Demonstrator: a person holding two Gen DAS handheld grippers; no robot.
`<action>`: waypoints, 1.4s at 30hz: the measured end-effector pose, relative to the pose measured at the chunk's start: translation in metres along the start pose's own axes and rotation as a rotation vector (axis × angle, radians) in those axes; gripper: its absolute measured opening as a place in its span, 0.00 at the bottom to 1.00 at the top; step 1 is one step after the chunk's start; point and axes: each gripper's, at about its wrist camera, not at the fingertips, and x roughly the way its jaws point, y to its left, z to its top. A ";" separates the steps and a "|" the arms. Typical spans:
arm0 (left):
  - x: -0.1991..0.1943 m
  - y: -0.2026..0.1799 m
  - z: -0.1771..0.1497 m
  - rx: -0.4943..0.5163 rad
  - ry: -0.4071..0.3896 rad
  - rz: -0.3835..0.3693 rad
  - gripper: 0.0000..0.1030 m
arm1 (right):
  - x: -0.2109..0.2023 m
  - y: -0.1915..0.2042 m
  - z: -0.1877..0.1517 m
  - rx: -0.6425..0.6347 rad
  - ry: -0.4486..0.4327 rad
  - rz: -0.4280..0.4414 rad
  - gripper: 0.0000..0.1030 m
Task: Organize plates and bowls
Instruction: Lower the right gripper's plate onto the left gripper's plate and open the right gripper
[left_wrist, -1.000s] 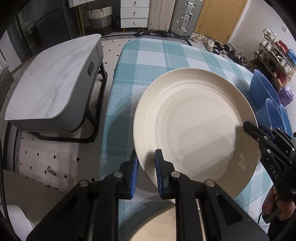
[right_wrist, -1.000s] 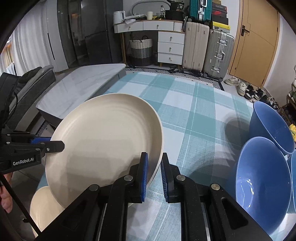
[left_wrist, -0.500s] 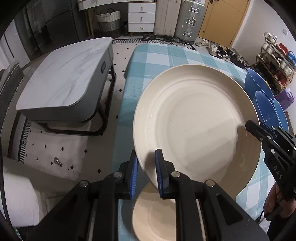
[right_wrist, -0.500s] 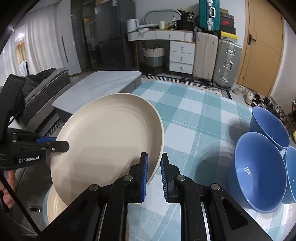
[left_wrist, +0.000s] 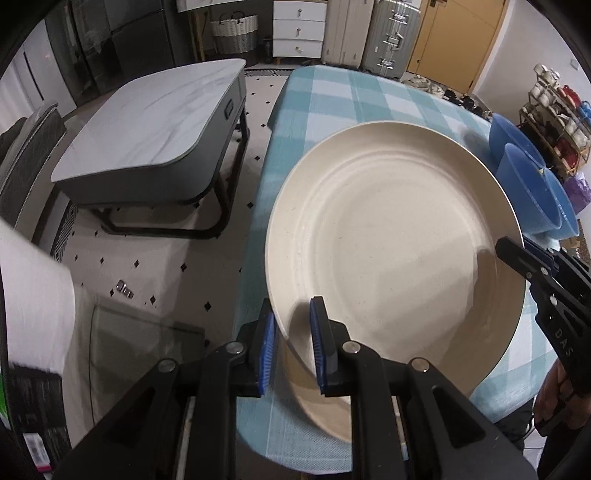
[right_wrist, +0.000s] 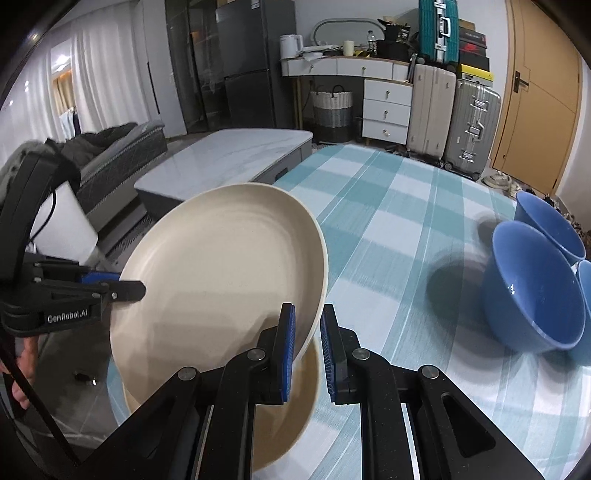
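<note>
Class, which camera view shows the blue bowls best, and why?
The right wrist view: the blue bowls stand open on the tablecloth. In the left wrist view, the held plate hides much of them.

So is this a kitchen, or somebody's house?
Most likely a room in somebody's home, not a kitchen. There are suitcases by a wooden door, a white chest of drawers, shoes on the floor, and a table with a checked cloth holding plates and bowls.

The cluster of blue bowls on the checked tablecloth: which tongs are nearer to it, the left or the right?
Right. The right tongs grip the large cream plate's rim on the side facing the blue bowls; the left tongs grip the opposite rim.
</note>
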 end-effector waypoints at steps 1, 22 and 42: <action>0.002 0.001 -0.004 -0.004 0.003 0.004 0.16 | 0.001 0.001 -0.004 -0.003 0.004 -0.001 0.13; 0.010 -0.005 -0.045 0.046 0.003 0.028 0.16 | -0.003 0.030 -0.048 -0.143 0.012 -0.128 0.13; 0.010 0.008 -0.047 -0.017 0.028 -0.088 0.17 | 0.008 0.030 -0.055 -0.199 0.124 -0.103 0.17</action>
